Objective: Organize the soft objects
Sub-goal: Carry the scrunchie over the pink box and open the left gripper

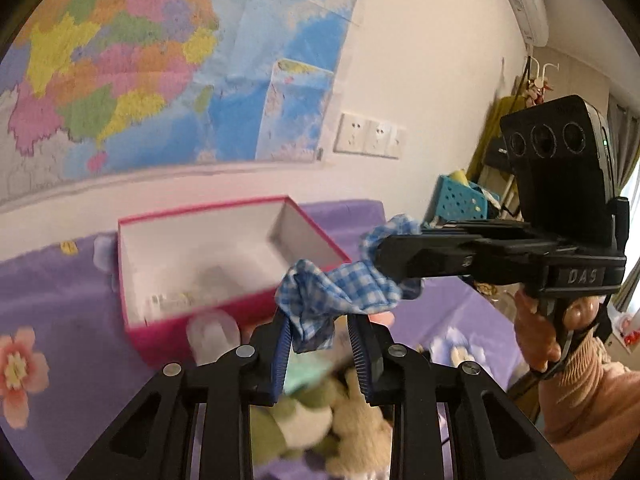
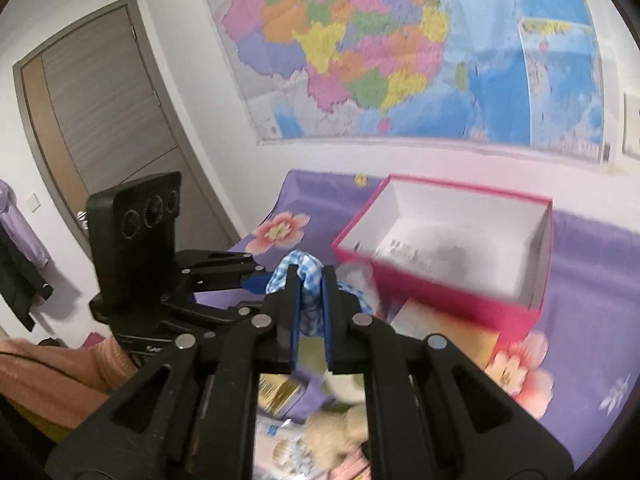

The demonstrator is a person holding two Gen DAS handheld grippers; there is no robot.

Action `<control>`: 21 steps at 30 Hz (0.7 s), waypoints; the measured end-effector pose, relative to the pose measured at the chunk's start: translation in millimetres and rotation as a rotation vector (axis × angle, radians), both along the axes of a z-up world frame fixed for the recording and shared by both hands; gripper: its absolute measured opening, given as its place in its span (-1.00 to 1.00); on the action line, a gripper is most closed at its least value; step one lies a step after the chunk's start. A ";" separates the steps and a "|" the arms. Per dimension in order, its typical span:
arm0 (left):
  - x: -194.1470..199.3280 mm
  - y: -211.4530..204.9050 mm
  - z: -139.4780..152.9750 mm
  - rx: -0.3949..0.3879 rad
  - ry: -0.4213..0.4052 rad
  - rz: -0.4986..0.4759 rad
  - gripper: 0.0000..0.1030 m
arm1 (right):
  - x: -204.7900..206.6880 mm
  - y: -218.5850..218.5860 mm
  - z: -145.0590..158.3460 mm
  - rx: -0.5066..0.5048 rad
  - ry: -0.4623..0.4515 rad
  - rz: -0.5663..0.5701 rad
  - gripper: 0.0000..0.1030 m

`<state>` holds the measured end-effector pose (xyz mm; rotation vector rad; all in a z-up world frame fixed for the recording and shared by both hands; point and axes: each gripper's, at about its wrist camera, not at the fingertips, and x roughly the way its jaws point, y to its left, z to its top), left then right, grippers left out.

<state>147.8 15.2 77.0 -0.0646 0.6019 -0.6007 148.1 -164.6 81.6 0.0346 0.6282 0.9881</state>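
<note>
nearest, under both tools, a heap of plush toys (image 1: 352,424) lies blurred on the purple flowered bedspread (image 1: 52,304), beige and green fur mixed, with what looks like printed packaging beside it in the right wrist view; just above the heap the left gripper (image 1: 318,334) has its blue ribbed pads closed in on one end of a blue and white gingham scrunchie (image 1: 340,292), a fold of the cloth hanging down between the fingers; the scrunchie runs across to the right gripper (image 1: 374,254), which comes in from the right, its jaws drawn tight on the other ruffled end; from the right wrist view the same cloth (image 2: 310,292) is pinched between that gripper's pads (image 2: 310,280), and the left tool reaches in from the left to meet it, so the scrunchie is held off the bed between the two, lifted clear of the toys; a hand (image 1: 552,332) in a peach knitted sleeve grips the handle of the right tool; a little further on, a clear rounded thing (image 1: 212,332), too blurred to name, rests against the near wall of an open pink cardboard box (image 1: 192,322) with a white inside, standing on the bedspread with a few small pale items on its floor; to the right of the bed, a blue perforated basket (image 1: 460,200); behind, on the white wall, a large coloured map (image 1: 160,60), a row of sockets (image 1: 370,138) and, high up, an air conditioner (image 1: 522,0); off to the left in the right wrist view, a grey door (image 2: 100,120).
</note>
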 end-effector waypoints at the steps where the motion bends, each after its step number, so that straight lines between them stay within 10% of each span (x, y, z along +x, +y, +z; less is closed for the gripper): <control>1: 7.5 -0.2 3.1 0.006 -0.002 0.010 -0.47 | 6.1 1.1 3.5 0.001 -0.010 -0.002 -0.79; 21: 136.4 19.3 -32.9 0.129 0.147 0.195 -0.47 | 143.7 45.1 -20.9 -0.060 0.020 -0.151 -0.79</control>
